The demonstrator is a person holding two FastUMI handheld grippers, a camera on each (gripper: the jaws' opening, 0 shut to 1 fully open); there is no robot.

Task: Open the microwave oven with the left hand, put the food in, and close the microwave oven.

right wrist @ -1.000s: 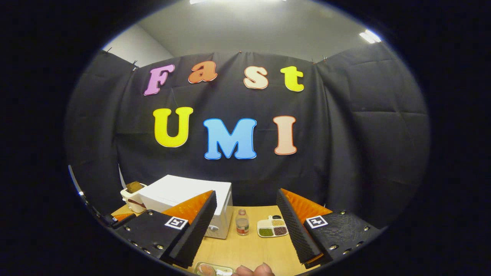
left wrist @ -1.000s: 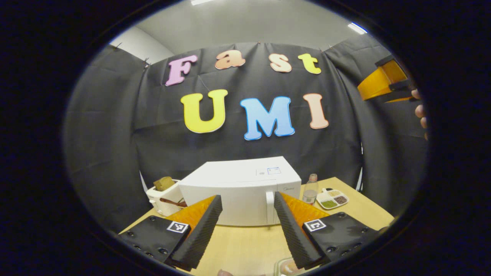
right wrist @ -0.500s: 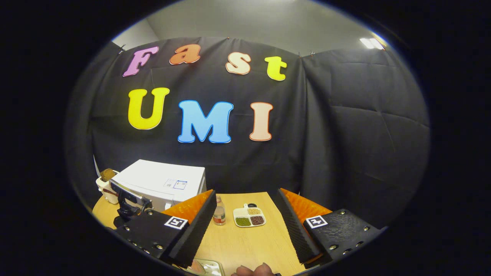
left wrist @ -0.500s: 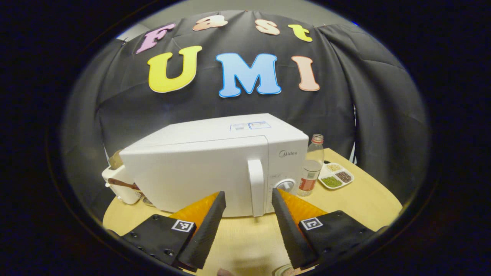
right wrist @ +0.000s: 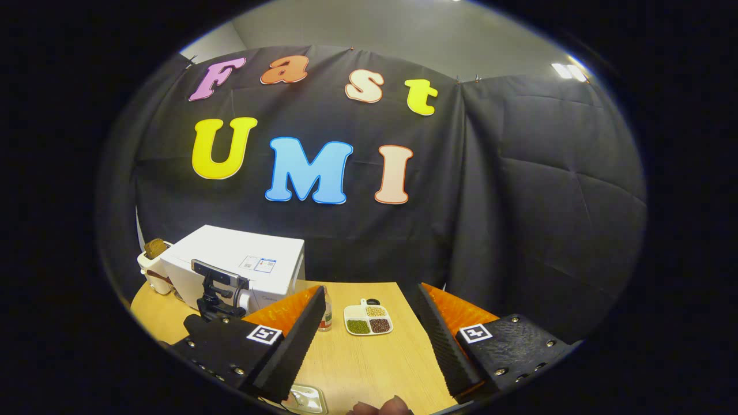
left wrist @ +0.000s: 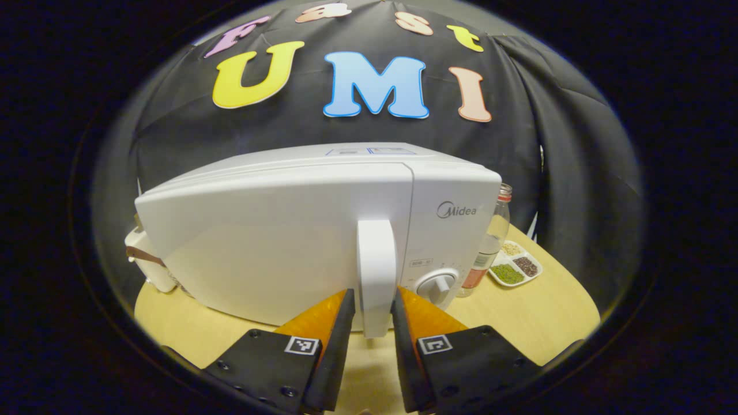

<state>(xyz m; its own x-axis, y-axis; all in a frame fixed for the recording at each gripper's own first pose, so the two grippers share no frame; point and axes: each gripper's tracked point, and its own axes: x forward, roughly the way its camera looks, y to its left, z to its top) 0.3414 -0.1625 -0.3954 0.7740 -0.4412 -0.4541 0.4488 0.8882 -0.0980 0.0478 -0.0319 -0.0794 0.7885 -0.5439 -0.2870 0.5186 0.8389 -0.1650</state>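
The white microwave (left wrist: 277,230) stands close ahead in the left gripper view, its door closed. My left gripper (left wrist: 373,293) has its two fingers pressed against either side of the vertical door handle (left wrist: 376,253), near its lower end. In the right gripper view the microwave (right wrist: 242,262) sits at the far left of the table, with the left gripper's rig (right wrist: 216,288) in front of it. My right gripper (right wrist: 370,288) hangs open above the table, holding nothing. A clear food tray (right wrist: 308,397) lies at the bottom edge, below its left finger.
A small bottle (left wrist: 490,242) stands right of the microwave, and a white divided dish (left wrist: 515,270) of grains lies beyond it. A white toaster (left wrist: 147,259) with bread sits at the microwave's left. The wooden table (left wrist: 536,311) ends close to the black cloth wall.
My left gripper has moved in to the microwave and narrowed its fingers onto the door handle. The right gripper stays open and has barely shifted.
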